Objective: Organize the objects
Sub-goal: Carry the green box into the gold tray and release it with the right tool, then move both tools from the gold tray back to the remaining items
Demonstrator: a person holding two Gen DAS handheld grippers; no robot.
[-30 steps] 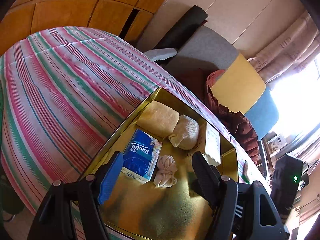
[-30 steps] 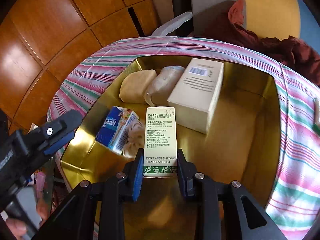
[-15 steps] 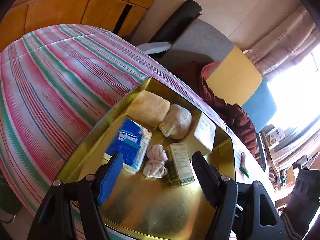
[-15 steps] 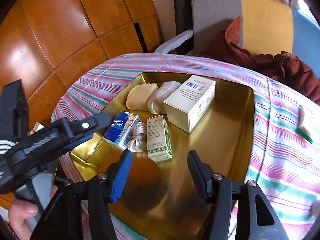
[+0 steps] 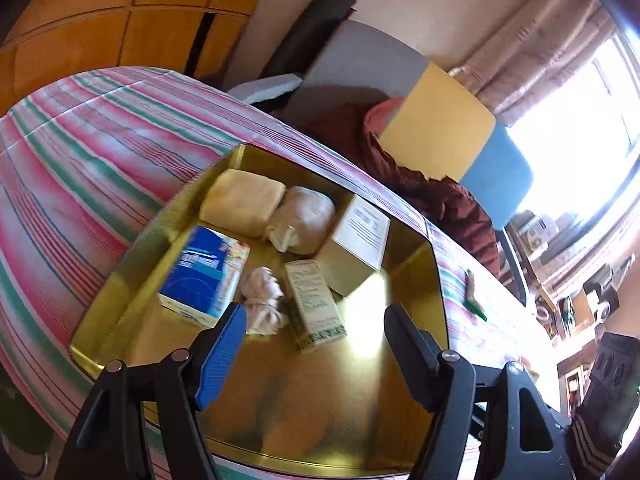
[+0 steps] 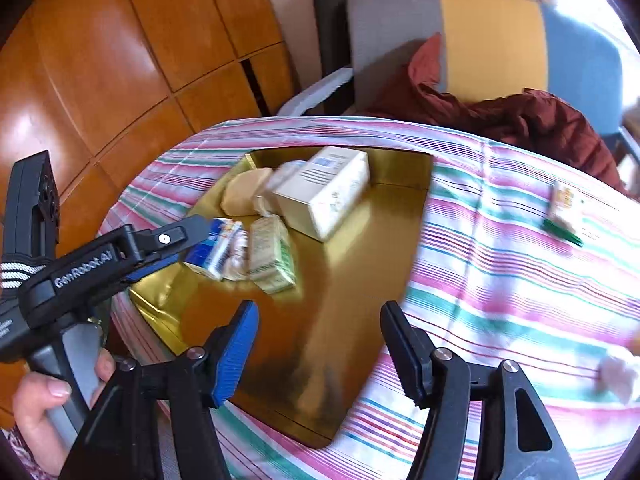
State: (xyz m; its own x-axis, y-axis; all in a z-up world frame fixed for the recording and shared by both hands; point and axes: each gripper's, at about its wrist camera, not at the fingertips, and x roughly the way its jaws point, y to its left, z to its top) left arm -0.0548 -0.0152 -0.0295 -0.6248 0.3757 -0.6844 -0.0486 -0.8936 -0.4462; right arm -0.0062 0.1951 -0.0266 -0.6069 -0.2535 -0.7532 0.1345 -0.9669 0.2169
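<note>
Lying flat: green-patterned carton [image 5: 316, 305]

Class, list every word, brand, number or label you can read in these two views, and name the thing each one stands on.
"GenRobot.AI": on the arm of the left tongs.
Blue tissue pack: white brand lettering, too blurred to read.
Small green carton: fine print, unreadable.
Large beige box: label and barcode lines, too small to read.
Packet on the striped cloth: blurred, unreadable.
</note>
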